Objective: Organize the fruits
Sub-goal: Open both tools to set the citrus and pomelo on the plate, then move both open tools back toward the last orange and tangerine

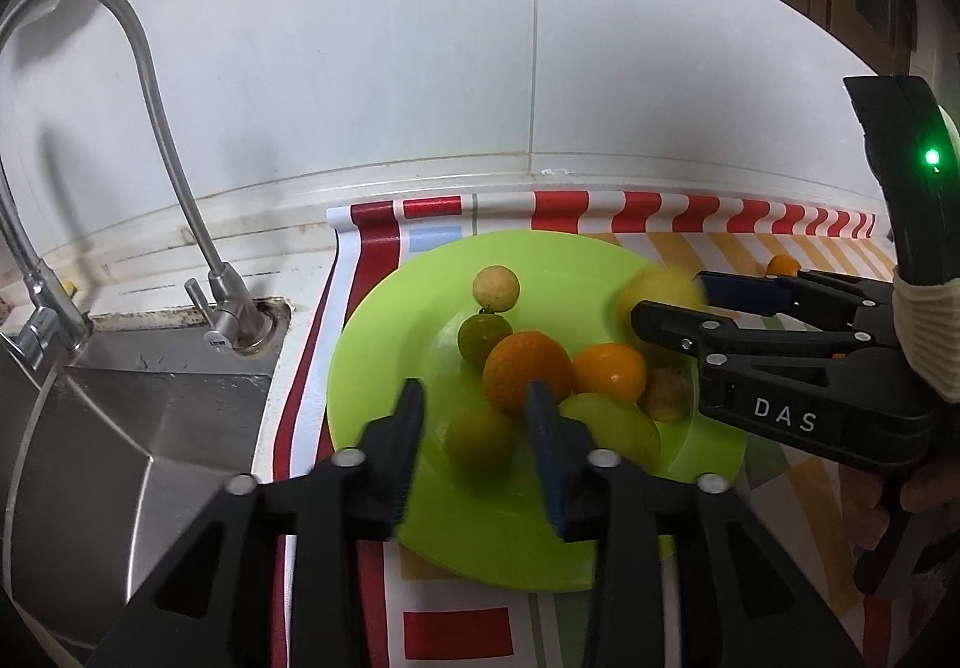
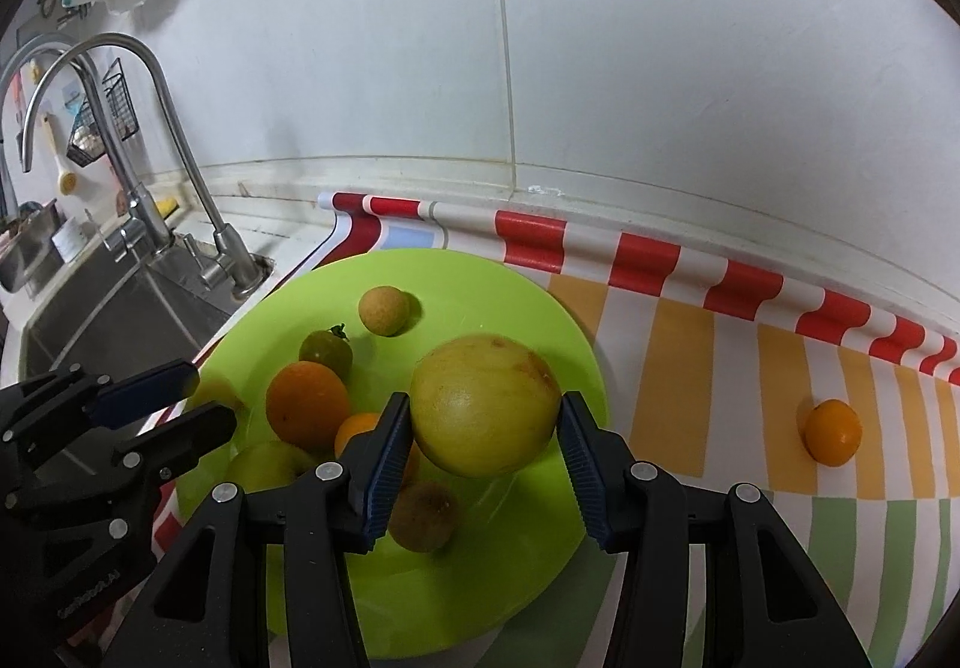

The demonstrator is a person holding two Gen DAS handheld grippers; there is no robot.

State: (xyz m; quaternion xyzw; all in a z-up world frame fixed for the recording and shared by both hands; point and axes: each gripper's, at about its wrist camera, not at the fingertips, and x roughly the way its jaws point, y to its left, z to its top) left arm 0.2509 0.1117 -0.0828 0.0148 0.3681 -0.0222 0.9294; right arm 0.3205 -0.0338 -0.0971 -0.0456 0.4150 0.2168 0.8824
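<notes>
The right hand-held gripper point(image 2: 485, 431) clamped the yellow fruit point(image 2: 485, 404) above the green plate point(image 2: 570, 344), apparently for adding to the pile, while the left hand-held gripper point(image 1: 477, 416) hovered empty, jaws parted.

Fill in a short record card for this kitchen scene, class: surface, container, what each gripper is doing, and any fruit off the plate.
surface: striped mat beside a steel sink
container: green plate with several small fruits on it
right gripper: shut on a large yellow-green fruit above the plate
left gripper: open, nothing held, over a small green fruit
off the plate: one small orange fruit on the mat
</notes>
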